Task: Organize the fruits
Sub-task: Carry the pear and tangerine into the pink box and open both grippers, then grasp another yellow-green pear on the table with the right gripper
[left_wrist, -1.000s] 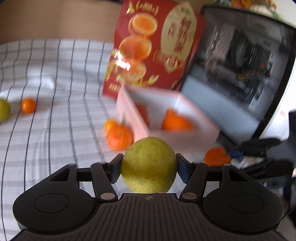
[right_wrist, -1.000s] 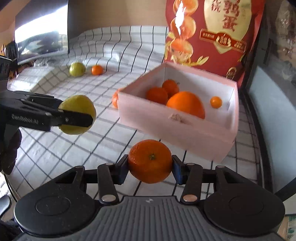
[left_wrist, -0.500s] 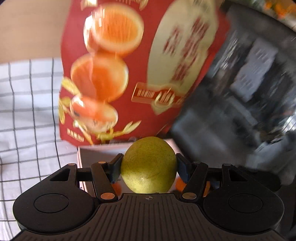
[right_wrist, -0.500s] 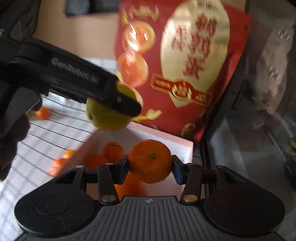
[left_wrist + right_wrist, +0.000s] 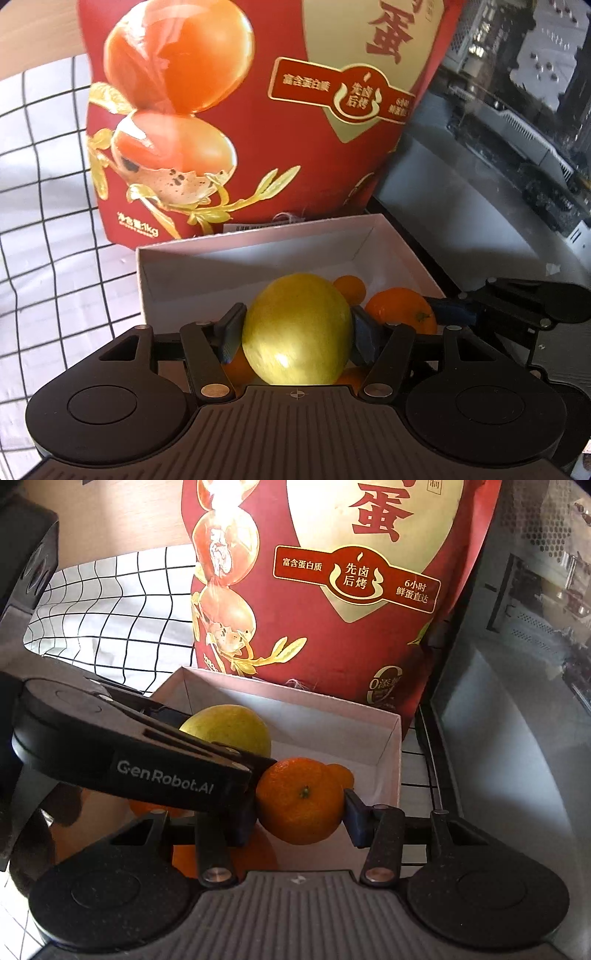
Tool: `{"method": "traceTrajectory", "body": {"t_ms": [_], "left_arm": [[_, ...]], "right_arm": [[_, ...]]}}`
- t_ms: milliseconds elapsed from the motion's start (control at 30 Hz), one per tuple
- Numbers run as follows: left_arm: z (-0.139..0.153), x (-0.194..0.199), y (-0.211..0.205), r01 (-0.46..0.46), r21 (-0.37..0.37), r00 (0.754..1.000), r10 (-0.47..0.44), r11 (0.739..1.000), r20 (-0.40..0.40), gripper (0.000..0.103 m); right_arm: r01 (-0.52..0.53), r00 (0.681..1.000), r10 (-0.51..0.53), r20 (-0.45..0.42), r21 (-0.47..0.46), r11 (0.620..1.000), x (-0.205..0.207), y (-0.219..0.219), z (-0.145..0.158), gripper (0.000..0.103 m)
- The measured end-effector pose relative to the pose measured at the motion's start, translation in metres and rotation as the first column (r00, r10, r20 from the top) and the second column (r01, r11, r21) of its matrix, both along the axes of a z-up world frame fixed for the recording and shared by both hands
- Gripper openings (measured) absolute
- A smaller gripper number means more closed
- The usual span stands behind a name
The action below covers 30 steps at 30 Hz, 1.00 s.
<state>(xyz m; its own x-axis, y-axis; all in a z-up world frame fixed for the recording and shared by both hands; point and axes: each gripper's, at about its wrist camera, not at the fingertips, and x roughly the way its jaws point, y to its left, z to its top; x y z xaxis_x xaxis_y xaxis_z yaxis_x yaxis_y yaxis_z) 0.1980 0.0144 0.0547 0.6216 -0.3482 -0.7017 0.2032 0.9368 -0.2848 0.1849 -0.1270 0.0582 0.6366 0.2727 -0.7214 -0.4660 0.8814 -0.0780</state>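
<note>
From my left wrist view, I look down into a white box that sits open on a white cloth with thin black lines. My left fingers squeeze a yellow-green pear from both sides, and the pear hangs over the near part of the box. Behind the pear I see a small orange inside the box, and more bits of orange fruit peek out under the pear. A bigger orange is to the right of the pear, with my right fingers beside it. Right behind the box stands a big red bag with pictures of eggs on it. To the right is a dark shiny screen. From my right wrist view, my right fingers hold the bigger orange tight between them, over the box. My left fingers come in from the left with the pear, and the black left finger touches my orange. Down in the box, under my fingers, lie more oranges in shadow. The red bag stands at the back, the lined cloth spreads to the left, and the dark screen is on the right.
</note>
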Motion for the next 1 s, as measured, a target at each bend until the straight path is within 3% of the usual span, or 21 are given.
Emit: {"method": "traceTrajectory", "body": {"t_ms": [267, 467, 633, 733, 800, 933, 1000], "left_arm": [[0.02, -0.028, 0.032, -0.005, -0.142, 0.996, 0.018, 0.99, 0.092, 0.063], [0.036, -0.065, 0.059, -0.06, -0.096, 0.972, 0.081, 0.994, 0.223, 0.063], [0.037, -0.105, 0.107, -0.187, -0.115, 0.929, 0.214, 0.976, 0.301, 0.063], [0.032, -0.126, 0.147, -0.289, -0.142, 0.885, 0.321, 0.947, 0.338, 0.063], [0.024, -0.14, 0.179, -0.372, -0.181, 0.839, 0.413, 0.91, 0.355, 0.062], [-0.004, -0.164, 0.248, -0.534, -0.273, 0.735, 0.599, 0.8, 0.318, 0.062], [-0.016, -0.179, 0.276, -0.601, -0.285, 0.669, 0.665, 0.747, 0.332, 0.062]], "right_arm": [[0.028, 1.0, -0.028, -0.009, 0.022, 0.999, -0.003, -0.001, 0.003, 0.051], [0.014, 1.0, -0.013, -0.013, 0.132, 0.991, -0.019, -0.002, 0.015, 0.058], [-0.022, 0.999, 0.017, 0.049, 0.104, 0.994, -0.038, 0.021, 0.027, 0.062], [-0.049, 0.997, 0.043, 0.065, 0.097, 0.994, -0.048, 0.041, 0.034, 0.064], [-0.075, 0.995, 0.068, 0.067, 0.103, 0.992, -0.055, 0.056, 0.039, 0.066], [-0.144, 0.988, 0.137, 0.075, 0.1, 0.985, -0.071, 0.092, 0.047, 0.071], [-0.184, 0.981, 0.177, 0.076, 0.091, 0.979, -0.079, 0.111, 0.05, 0.071]]}}
